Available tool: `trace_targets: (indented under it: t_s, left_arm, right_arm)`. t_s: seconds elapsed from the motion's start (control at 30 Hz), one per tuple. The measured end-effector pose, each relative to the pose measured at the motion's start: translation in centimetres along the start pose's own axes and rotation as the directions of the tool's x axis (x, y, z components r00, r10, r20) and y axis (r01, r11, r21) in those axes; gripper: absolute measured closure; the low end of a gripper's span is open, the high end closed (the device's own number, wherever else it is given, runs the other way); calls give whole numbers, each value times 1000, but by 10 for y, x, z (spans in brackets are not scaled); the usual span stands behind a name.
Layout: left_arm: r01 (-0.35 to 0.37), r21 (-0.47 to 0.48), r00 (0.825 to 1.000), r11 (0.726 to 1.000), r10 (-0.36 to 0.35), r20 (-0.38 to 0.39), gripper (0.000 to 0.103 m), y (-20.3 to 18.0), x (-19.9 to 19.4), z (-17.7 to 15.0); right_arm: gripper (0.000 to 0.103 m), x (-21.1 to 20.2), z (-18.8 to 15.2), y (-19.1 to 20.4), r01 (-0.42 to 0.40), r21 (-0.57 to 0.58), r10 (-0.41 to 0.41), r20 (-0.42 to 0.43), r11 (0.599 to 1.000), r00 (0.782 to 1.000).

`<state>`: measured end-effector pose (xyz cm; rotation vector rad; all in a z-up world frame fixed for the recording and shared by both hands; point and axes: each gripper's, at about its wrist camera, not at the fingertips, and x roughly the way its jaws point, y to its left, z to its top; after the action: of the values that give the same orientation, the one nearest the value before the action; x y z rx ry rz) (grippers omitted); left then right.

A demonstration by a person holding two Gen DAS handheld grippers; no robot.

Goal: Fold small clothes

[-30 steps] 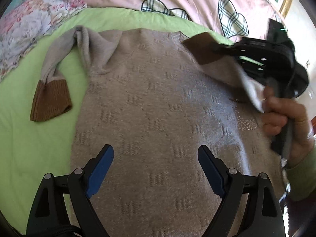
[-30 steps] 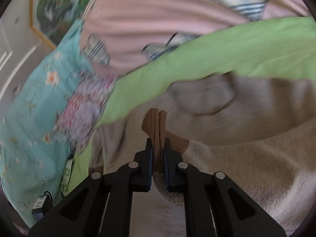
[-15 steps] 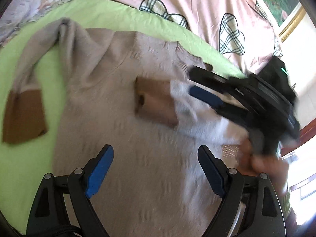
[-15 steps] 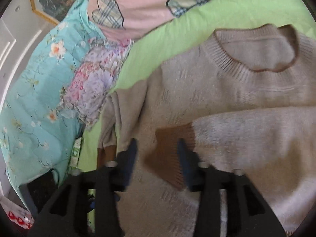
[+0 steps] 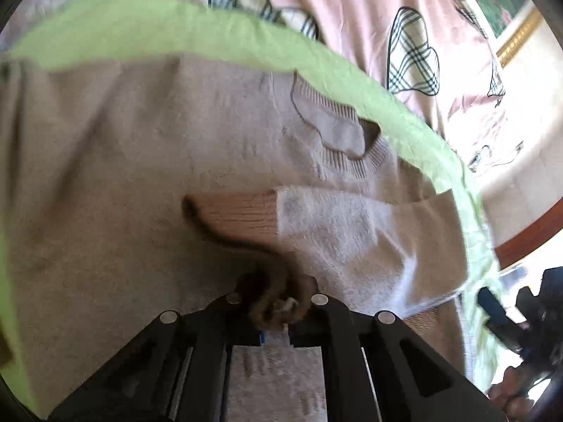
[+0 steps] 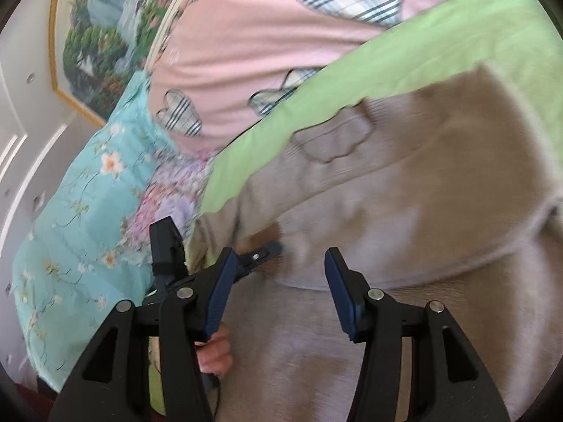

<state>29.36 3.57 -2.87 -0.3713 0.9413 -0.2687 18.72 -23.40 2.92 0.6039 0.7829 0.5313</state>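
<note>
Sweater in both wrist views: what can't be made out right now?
- Left wrist view: the left gripper hides how much of the brown cuff it pinches.
- Left wrist view: the sweater hem lies behind the gripper body and bottom edge.
- Right wrist view: motion blur smears the sweater's knit around the open right gripper.

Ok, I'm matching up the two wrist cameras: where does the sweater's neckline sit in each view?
Left wrist: the neckline is right of centre, in the upper half, just below the green sheet.
Right wrist: the neckline is near centre, in the upper half, blurred.
Shared landmark: the green sheet's edge runs right behind the neckline in both.
</note>
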Motion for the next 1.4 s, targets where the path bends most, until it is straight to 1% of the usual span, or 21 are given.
trace_targets:
  t_s: [0.1,0.13,0.27,0.37,0.4,0.47,0.6,0.67,0.7,0.73,0.77,0.8,0.87,0.93,1.0,1.07,1.13,1.17,1.2,1.3,1.4]
  left_arm:
    - [-30,40,995,999,26,100,97,5,-33,-2]
    - [-66,45,990,997,60,130,98,12,-40,-2]
    - [-93,26,992,995,91,84,97,33,-34,-2]
    - [-90,22,992,996,87,94,97,37,-36,-3]
    - [-87,17,992,996,85,89,97,37,-35,-4]
    - [-95,19,993,995,93,74,97,36,-31,-5]
    - [-106,24,992,994,104,66,97,35,-28,-10]
    - [-110,25,992,994,109,60,97,35,-27,-11]
    - [-112,28,992,993,111,56,97,34,-26,-11]
    - [-112,36,992,993,110,55,97,31,-26,-11]
    - [-108,45,993,993,105,58,97,28,-27,-10]
    - [-97,58,993,994,93,66,97,24,-28,-10]
    - [-114,73,992,991,109,68,97,21,-23,-10]
    - [-138,72,990,988,135,45,96,23,-14,-13]
    - [-128,57,991,990,126,33,95,27,-15,-15]
    - [-114,34,993,993,113,33,88,31,-27,-19]
    - [-116,13,992,993,115,46,87,35,-41,-25]
    - [-110,-5,992,994,110,56,85,39,-50,-31]
    - [-103,-24,993,994,104,64,84,43,-60,-38]
    - [-113,-79,990,990,119,80,79,56,-86,-58]
    - [-138,-170,982,976,157,102,73,78,-113,-78]
  right_arm:
    - [49,-19,5,-13,55,1,-55,36,998,998]
    - [49,-28,9,-19,96,0,-96,56,995,994]
    - [49,-43,22,-47,184,28,-186,101,982,977]
    - [48,-46,37,-67,273,50,-277,108,961,955]
    - [45,-45,41,-72,292,48,-296,105,955,949]
    - [38,-37,56,-85,368,36,-369,73,929,926]
    - [38,-10,71,-109,422,2,-422,-22,906,906]
    - [38,11,73,-117,448,-42,-450,-82,893,889]
    - [56,17,73,-119,455,-62,-459,-91,889,884]
    - [79,18,74,-119,459,-82,-465,-86,884,881]
    - [94,15,76,-118,451,-89,-458,-81,888,885]
    - [94,8,79,-115,452,-94,-458,-57,887,887]
    - [95,-2,80,-113,486,-123,-491,-13,866,871]
    - [95,1,78,-123,500,-115,-506,-35,858,862]
    - [95,8,73,-127,511,-121,-520,-58,851,852]
    - [90,1,72,-123,510,-108,-517,-46,853,855]
    - [78,-13,70,-114,516,-68,-518,-24,854,855]
    - [70,-18,68,-109,507,-54,-508,-10,860,861]
    - [69,-29,63,-99,466,-43,-465,18,884,885]
    - [69,-43,45,-73,395,-53,-393,37,917,919]
    - [67,-46,17,-48,312,-65,-311,17,948,950]
